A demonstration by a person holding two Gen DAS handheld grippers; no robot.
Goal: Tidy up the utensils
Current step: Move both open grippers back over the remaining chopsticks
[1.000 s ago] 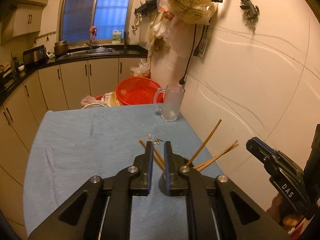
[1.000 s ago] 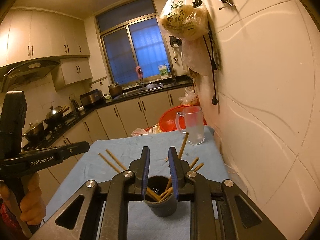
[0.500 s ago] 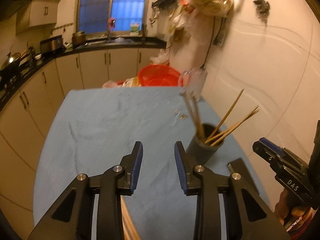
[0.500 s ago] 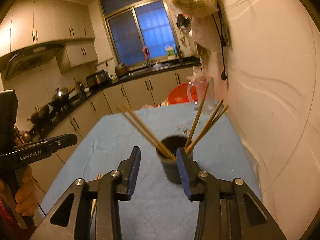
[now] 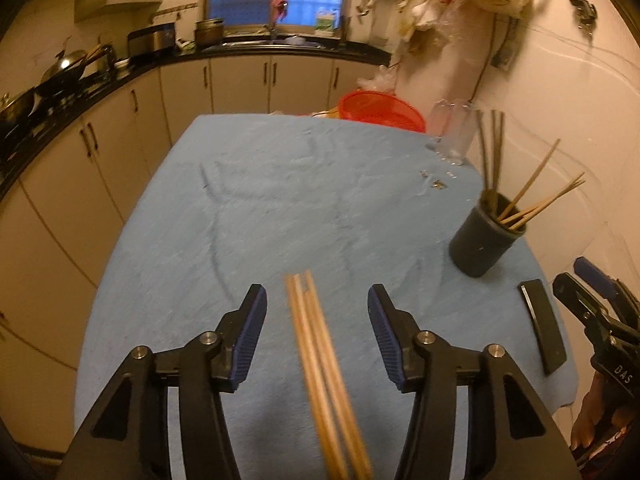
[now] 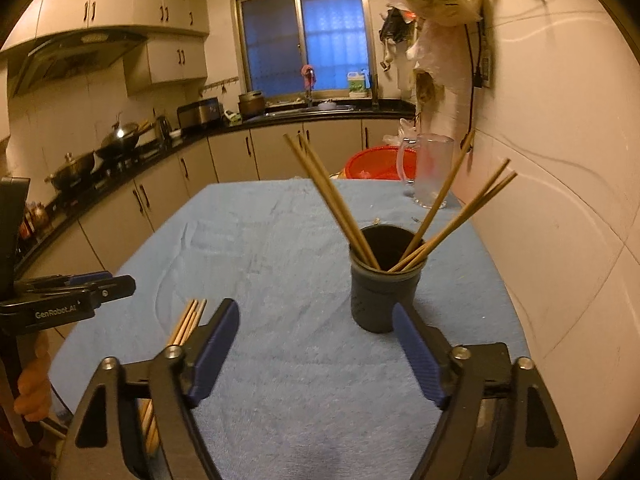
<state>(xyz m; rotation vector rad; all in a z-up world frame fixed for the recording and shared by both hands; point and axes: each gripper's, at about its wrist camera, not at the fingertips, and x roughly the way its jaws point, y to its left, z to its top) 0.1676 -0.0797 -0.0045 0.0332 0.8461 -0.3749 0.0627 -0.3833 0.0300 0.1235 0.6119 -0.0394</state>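
Observation:
A dark cup [image 6: 385,278] stands on the blue cloth and holds several wooden chopsticks [image 6: 332,200] that lean out both ways. The same cup [image 5: 482,238] shows at the right in the left wrist view. A loose bundle of chopsticks [image 5: 320,364] lies on the cloth between the jaws of my left gripper [image 5: 316,312], which are opening and do not touch it. The bundle [image 6: 184,330] also shows left of my right gripper [image 6: 316,320]. Its jaws are opening wide, with nothing between them, just in front of the cup.
A clear glass mug [image 6: 430,170] and a red basin [image 6: 378,164] stand at the table's far end by the wall. A flat black bar [image 5: 542,330] lies on the cloth near the right edge. Kitchen counters run along the left.
Both grippers went from nearly shut to open and drew back and down from the cup. The chopsticks now stand in the cup, and the loose bundle has come into view under the left gripper.

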